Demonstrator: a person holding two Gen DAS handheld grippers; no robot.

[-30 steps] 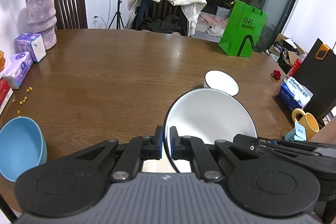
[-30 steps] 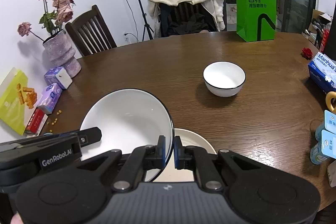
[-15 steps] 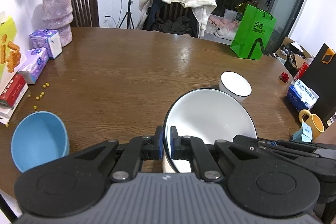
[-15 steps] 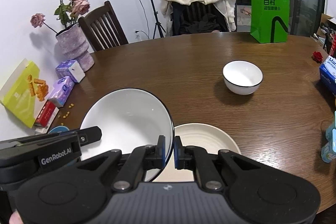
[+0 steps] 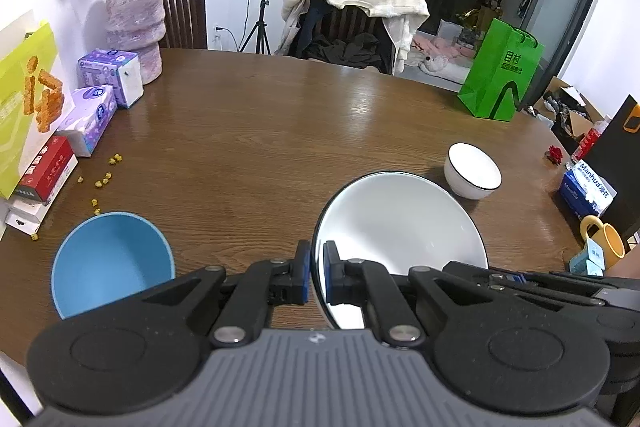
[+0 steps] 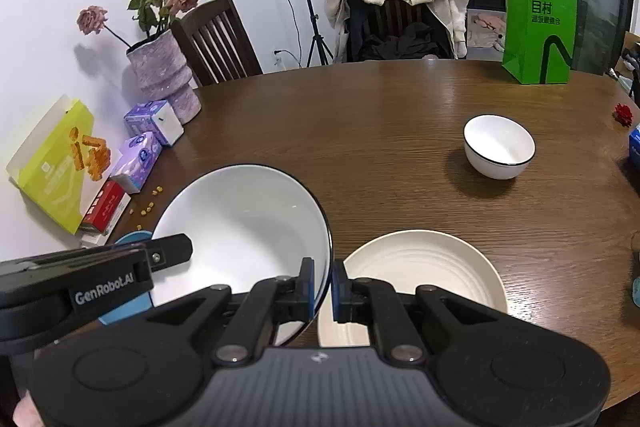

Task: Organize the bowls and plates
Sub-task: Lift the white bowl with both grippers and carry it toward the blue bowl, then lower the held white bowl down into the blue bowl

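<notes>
Both tongs have carried the big bowl (image 6: pixel 248 223) back across the bench (image 6: pixel 380 115): the plate (image 6: pixel 424 267), half hidden a second ago, now lies bare at lower right. Left tongs (image 5: pixel 316 277) and right tongs (image 6: pixel 323 285) are clamped on opposite rims. The blue bowl (image 5: pixel 108 259) sits lower left, the small bowl (image 6: pixel 499 146) at right.

Domestic dining room: wooden table (image 5: pixel 280 131), rose vase (image 5: pixel 136 27) at ten o'clock, garment-draped chair (image 5: pixel 352 11) at twelve.
</notes>
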